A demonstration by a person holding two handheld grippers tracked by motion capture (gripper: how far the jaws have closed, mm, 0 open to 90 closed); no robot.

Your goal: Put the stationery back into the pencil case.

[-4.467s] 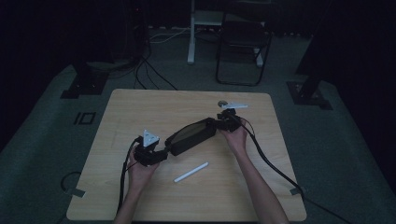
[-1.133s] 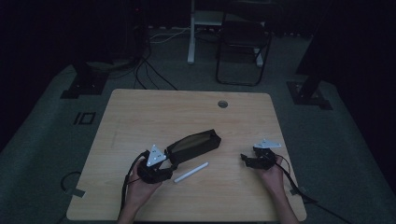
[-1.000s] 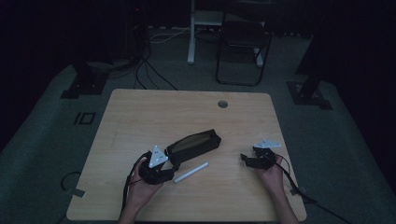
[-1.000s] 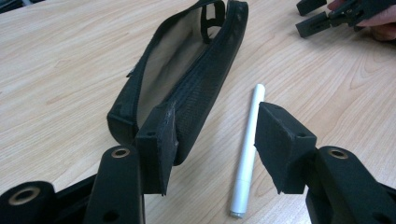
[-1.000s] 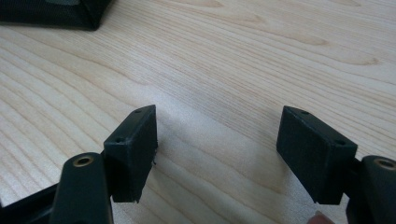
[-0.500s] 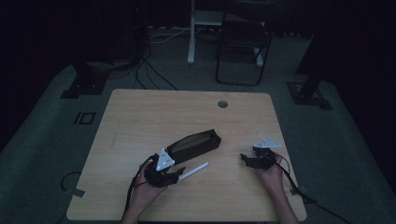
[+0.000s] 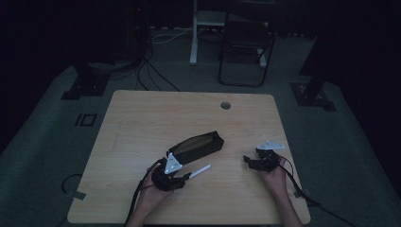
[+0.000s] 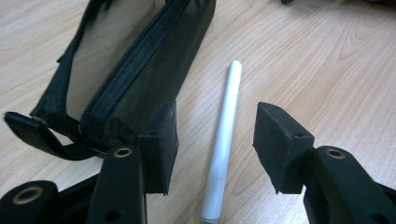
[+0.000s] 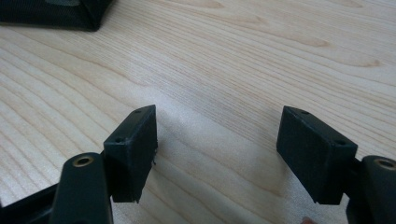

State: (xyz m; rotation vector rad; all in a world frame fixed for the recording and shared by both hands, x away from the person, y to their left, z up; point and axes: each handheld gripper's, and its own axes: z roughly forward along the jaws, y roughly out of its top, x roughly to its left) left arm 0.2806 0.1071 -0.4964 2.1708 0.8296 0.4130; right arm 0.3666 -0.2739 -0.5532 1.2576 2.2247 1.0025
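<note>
— Now, what is seen to have changed at the left gripper?

— It has been brought away from the end of the black mesh zip pouch, where it stood a second ago, and lowered over the slim white plastic pen. The pen is now straddled by the open jaws, with a gap left on each side, so nothing is gripped yet. The right gripper, which held the far end of the pouch some seconds ago, is rested on the pale wooden table well apart to the right, its jaws set wide with only bare wood between them.

— What is meant by that for the work?

— Picking up the pen is judged to be the step in hand; closing the jaws is probably what remains.

— How is the pen described?

— It is laid flat on the table just beside the pouch, roughly parallel to it. A smooth round barrel is shown, with a faint seam near the nearer end. The pouch's zip is seen lying open.
</note>
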